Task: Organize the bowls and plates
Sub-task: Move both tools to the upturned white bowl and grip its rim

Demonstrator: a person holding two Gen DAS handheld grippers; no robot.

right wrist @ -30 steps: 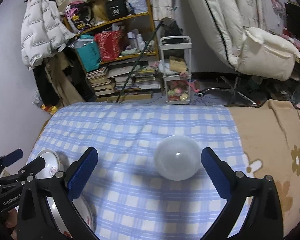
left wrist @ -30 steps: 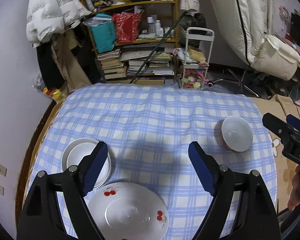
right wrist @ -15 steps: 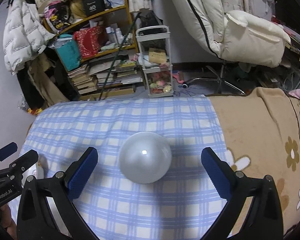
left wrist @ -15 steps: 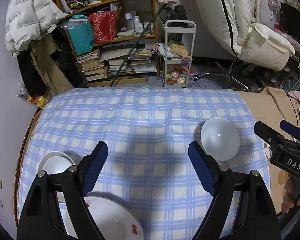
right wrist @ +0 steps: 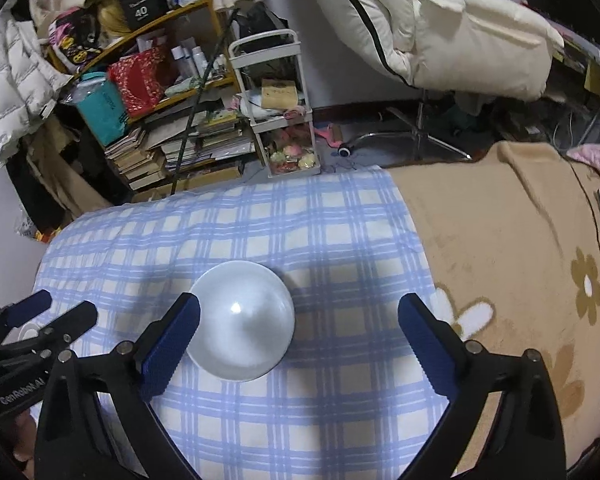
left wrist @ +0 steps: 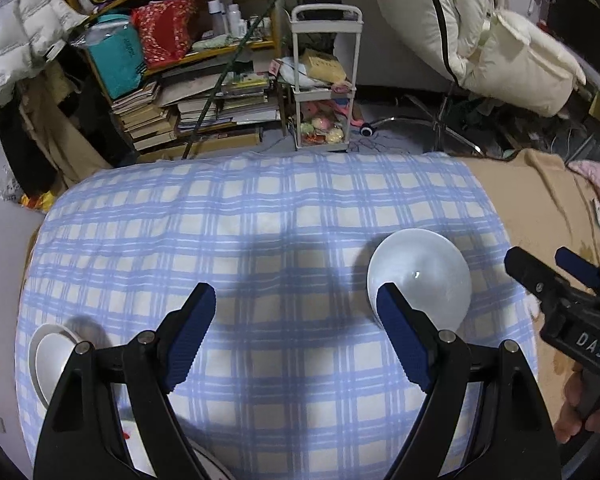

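Blue-and-white checked cloth (left wrist: 260,248): covers the whole work surface, soft and slightly rumpled, with shadows of the two tools across its middle.
Tan blanket (right wrist: 512,248): plush, with brown and white flowers; it meets the checked cloth along its 3 o'clock edge.
Room: cluttered; a white wall behind, dark floor beyond the cloth's 12 o'clock edge.
Shelf unit (left wrist: 172,40): wooden, at 11 o'clock, packed with bags, bottles and stacked books.
Padded coat (right wrist: 16,92): white, hanging at 10 o'clock in the right wrist view.
Cream chair (right wrist: 460,32): padded, on a chrome base, at 1 o'clock.
Trolley (left wrist: 324,80): narrow, white, tiered, at 12 o'clock between shelf and chair.
Upturned bowl (right wrist: 242,320): white, glossy, mouth down on the cloth toward its 3 o'clock side; in the left wrist view it lies at 3 o'clock.
Left gripper (left wrist: 296,340): jaws spread wide, nothing between them; its right pad overlaps the upturned bowl in view, contact unclear.
Right gripper (right wrist: 300,340): jaws spread wide over the cloth; the upturned bowl sits just inside its left pad, not gripped.
Small bowl (left wrist: 52,360): white, upright in a shallow dish at 8 o'clock in the left wrist view.
Cherry plate (left wrist: 140,444): only a sliver shows at 7 o'clock, behind the left gripper.
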